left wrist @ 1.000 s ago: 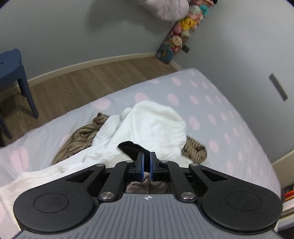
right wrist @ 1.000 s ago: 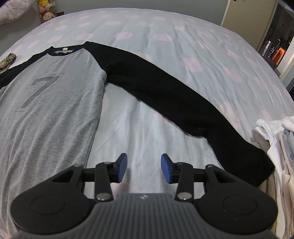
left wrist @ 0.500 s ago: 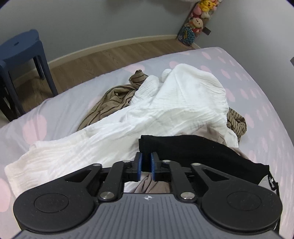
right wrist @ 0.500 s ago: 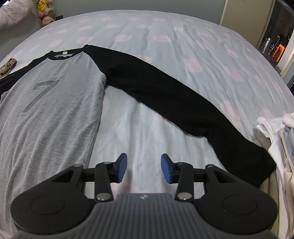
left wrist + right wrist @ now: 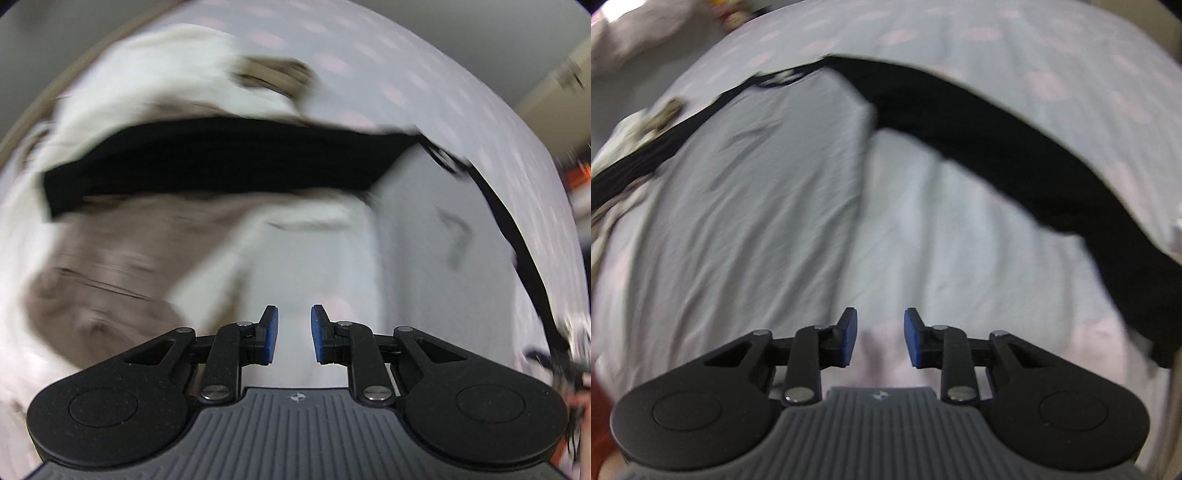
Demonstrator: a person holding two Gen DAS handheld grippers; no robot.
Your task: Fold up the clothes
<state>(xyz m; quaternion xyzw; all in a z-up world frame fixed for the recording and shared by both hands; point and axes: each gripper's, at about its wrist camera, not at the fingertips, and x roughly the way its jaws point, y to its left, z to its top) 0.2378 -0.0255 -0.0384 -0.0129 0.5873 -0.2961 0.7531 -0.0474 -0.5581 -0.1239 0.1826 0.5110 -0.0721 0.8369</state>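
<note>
Two grippers free, shirt spread flat on the bed (image 5: 960, 240).
Our left gripper (image 5: 293, 334) hangs parted and empty; the right gripper (image 5: 880, 338), jaws just narrowing, grips nothing. We're between spreading and folding: next, we reckon, pinch the right sleeve (image 5: 1015, 147), which runs diagonally away from the grey body (image 5: 757, 184).

Bare sheet (image 5: 960, 229) ahead; clothes pile (image 5: 122, 258) leftward

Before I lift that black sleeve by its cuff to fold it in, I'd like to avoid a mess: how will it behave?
The black sleeve will probably hang limp and trail, since it already curves slackly across the dotted bedsheet. It looks light and thin, lying flat. It likely drags the grey shirt body with it, as the two are joined at the shoulder.
</note>
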